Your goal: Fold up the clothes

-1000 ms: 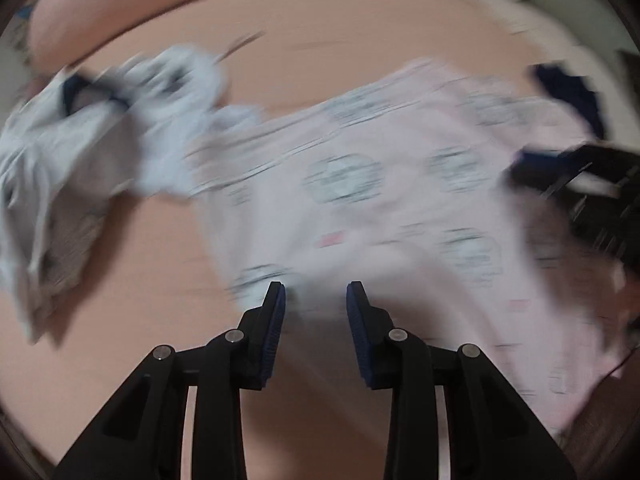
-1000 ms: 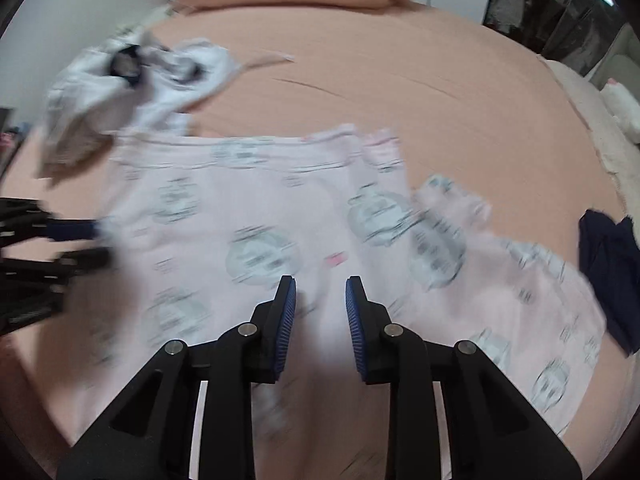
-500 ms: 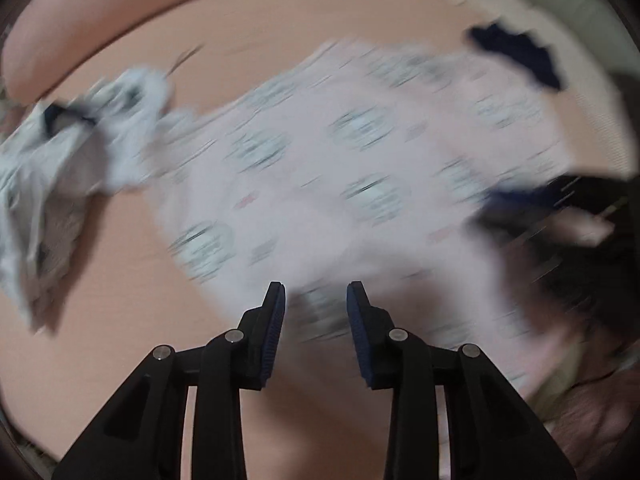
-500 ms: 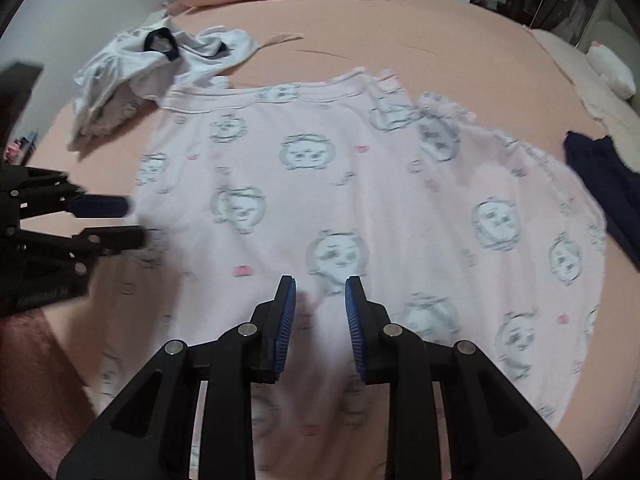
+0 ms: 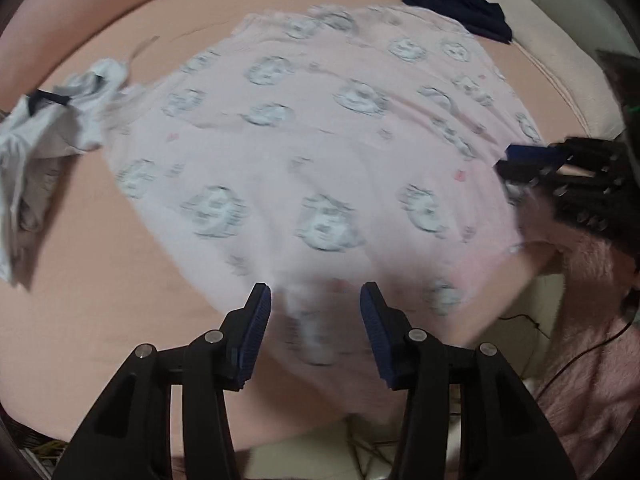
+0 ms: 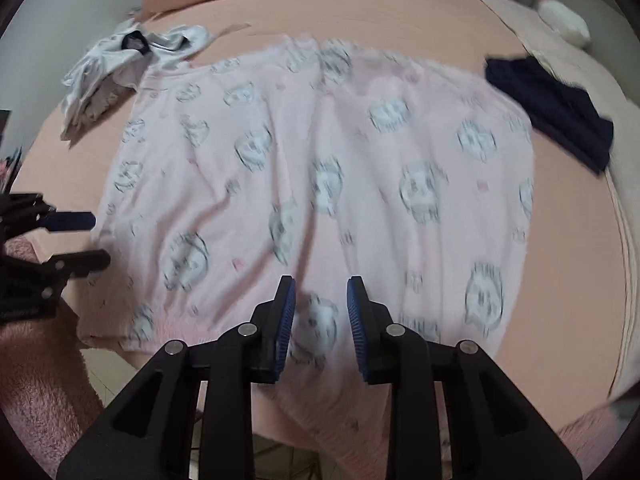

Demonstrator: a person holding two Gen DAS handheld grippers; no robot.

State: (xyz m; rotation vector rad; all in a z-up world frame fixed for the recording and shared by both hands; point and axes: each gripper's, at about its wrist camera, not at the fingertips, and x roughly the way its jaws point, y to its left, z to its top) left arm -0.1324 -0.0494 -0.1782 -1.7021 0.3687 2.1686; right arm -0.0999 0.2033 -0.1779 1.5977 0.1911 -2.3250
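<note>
- Across the peach-sheeted bed (image 6: 400,8) the pink garment (image 6: 320,168) printed with grey cartoon faces lies spread flat, its near hem draped over the bed's front edge; a second ago it was bunched and partly folded over on one side, and now it is laid out wide.
- At that near hem the left gripper (image 5: 315,304) stands over the cloth with its jaws opening; a blurred fold of pink fabric lies between the blue pads, which no longer pinch it as they seemed to before.
- Further along the same hem, the right gripper (image 6: 321,300) has its jaws narrowly parted over the fabric; whether the pads press on cloth I cannot tell.
- Beside the garment's far left corner lies a crumpled white-and-grey garment (image 6: 120,60), touching it.
- Past the right edge sits a dark navy garment (image 6: 560,120), now nearer the pink cloth's spread edge.
- Beneath the bed edge pink fuzzy sleeves (image 6: 36,392) show.
</note>
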